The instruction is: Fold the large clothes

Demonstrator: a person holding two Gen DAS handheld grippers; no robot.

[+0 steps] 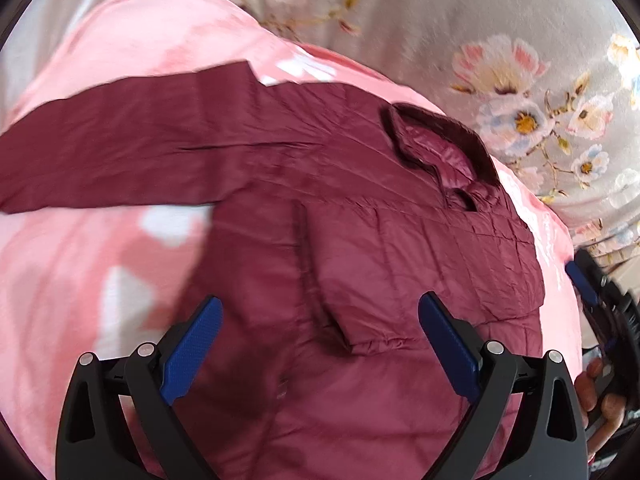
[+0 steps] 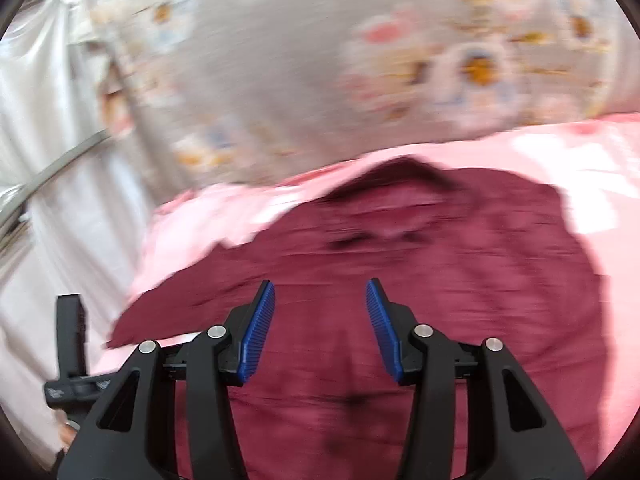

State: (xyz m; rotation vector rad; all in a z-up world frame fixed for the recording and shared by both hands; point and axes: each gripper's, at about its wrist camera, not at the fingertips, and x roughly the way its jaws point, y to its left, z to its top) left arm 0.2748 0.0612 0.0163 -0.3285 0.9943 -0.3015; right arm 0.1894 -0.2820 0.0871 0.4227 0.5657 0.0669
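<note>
A dark red quilted jacket (image 1: 360,240) lies spread on a pink bed cover (image 1: 80,272) with pale white patches. In the left wrist view one sleeve (image 1: 120,136) stretches out flat toward the left edge of the picture, while the other sleeve (image 1: 420,272) is folded across the jacket's front, its cuff lying between the gripper's fingers. The collar (image 1: 440,148) stands open toward the upper right. Beyond the pink cover is a grey fabric printed with pale flowers (image 1: 520,92). The left gripper (image 1: 320,344) hangs over the lower part of the jacket with its blue-padded jaws spread wide and nothing between the pads. At the right edge of that view, part of the other tool and the fingers of a hand (image 1: 600,396) show. The right wrist view is blurred (details of the cloth are hard to make out); the right gripper (image 2: 320,332) sits above the jacket with its jaws parted, holding nothing.
</note>
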